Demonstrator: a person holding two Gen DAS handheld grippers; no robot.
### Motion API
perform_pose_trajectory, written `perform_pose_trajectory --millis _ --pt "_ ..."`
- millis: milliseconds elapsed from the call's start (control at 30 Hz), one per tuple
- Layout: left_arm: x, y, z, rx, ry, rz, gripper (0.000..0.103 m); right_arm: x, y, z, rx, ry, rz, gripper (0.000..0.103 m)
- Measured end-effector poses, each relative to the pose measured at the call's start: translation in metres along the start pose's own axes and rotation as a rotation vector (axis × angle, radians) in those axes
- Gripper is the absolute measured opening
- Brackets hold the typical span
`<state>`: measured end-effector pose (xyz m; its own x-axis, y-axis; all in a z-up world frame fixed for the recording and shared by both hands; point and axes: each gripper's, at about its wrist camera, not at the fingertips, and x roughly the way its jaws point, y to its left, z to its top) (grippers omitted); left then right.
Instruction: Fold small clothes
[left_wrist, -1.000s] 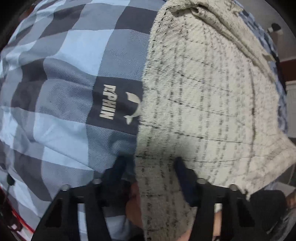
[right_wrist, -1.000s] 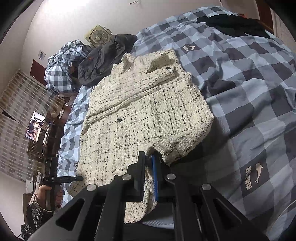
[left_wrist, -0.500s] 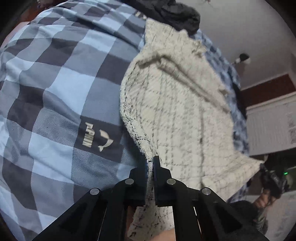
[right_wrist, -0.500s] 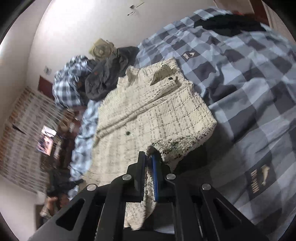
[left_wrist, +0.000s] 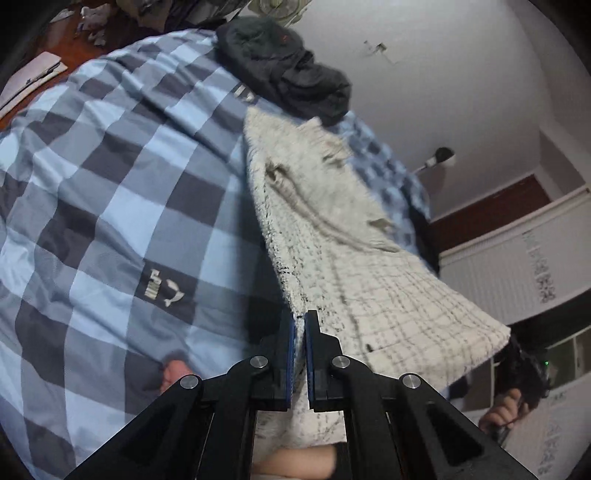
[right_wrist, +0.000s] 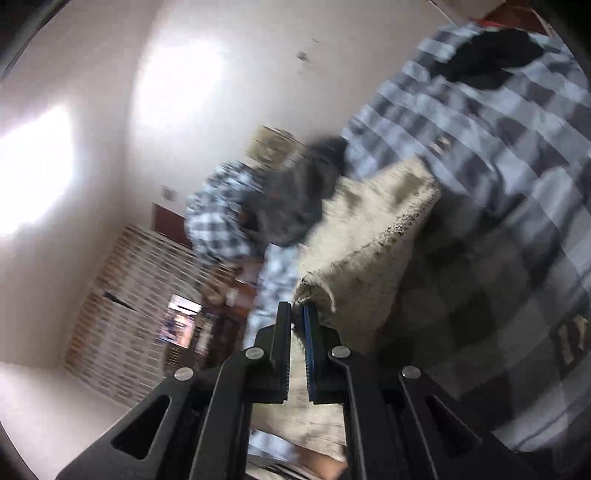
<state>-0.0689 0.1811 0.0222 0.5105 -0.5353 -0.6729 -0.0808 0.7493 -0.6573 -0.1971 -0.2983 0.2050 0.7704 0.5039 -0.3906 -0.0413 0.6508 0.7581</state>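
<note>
The left tool (left_wrist: 300, 323) is clamped on the near hem corner of the cream checked jacket (left_wrist: 351, 266), cloth pinched between its closed jaws. The right tool (right_wrist: 297, 314) is likewise clamped on the other hem corner of the same jacket (right_wrist: 369, 236). The jacket's near edge is raised off the bed (left_wrist: 110, 192), stretched between the two tools, while its collar end rests on the blue checked bedcover. A dark garment (left_wrist: 288, 70) lies bunched at the far end of the bed, just beyond the collar. The right wrist view is blurred.
</note>
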Motion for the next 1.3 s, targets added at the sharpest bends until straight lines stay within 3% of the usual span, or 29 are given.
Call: perform_pose_trajectory --millis 100,167,267,333,367,400,433,467,600,700,767,933,1067,1300 --pt "-0.020 -0.011 0.001 -0.006 -0.027 -0.025 0.003 -0.014 0.023 0.005 -0.046 -0.082 0.089 0.000" --pt "-0.025 -0.014 -0.001 0.003 -0.040 0.004 0.000 -0.012 0.035 0.009 -0.085 -0.075 -0.034 0.000" --pt "-0.024 -0.011 -0.007 0.019 -0.025 0.116 0.000 -0.004 0.036 0.009 -0.137 -0.035 -0.266 0.000" --pt "-0.022 -0.007 -0.011 0.051 -0.037 0.233 0.000 0.001 0.029 0.008 -0.149 -0.005 -0.385 0.012" --pt "-0.021 -0.006 -0.012 0.066 -0.047 0.267 0.000 0.004 0.022 0.007 -0.136 0.016 -0.438 0.043" --pt "-0.019 -0.005 -0.014 0.085 -0.058 0.307 0.000 0.008 0.010 0.004 -0.099 0.035 -0.481 0.081" --pt "-0.016 -0.004 -0.016 0.100 -0.056 0.339 0.001 0.012 -0.001 0.003 -0.062 0.044 -0.511 0.096" --pt "-0.012 -0.003 -0.016 0.107 -0.051 0.359 0.001 0.020 -0.018 -0.002 -0.020 0.069 -0.567 0.101" --pt "0.012 0.000 -0.021 0.146 -0.043 0.400 0.001 0.056 -0.069 -0.007 0.009 0.223 -0.655 0.101" --pt "0.033 0.007 -0.023 0.166 -0.026 0.373 0.001 0.080 -0.114 -0.015 0.092 0.382 -0.683 0.101" --pt "0.042 0.021 -0.021 0.113 -0.023 0.354 0.001 0.098 -0.133 -0.019 0.121 0.488 -0.721 0.101" --pt "0.051 0.051 -0.011 -0.008 0.029 0.342 0.001 0.135 -0.162 -0.038 0.045 0.741 -0.821 0.100" --pt "0.064 0.066 -0.010 -0.050 0.093 0.321 0.001 0.155 -0.194 -0.061 0.152 0.958 -0.809 0.078" --pt "0.076 0.070 -0.004 -0.048 0.117 0.330 0.001 0.177 -0.211 -0.074 0.185 1.067 -0.843 0.078"
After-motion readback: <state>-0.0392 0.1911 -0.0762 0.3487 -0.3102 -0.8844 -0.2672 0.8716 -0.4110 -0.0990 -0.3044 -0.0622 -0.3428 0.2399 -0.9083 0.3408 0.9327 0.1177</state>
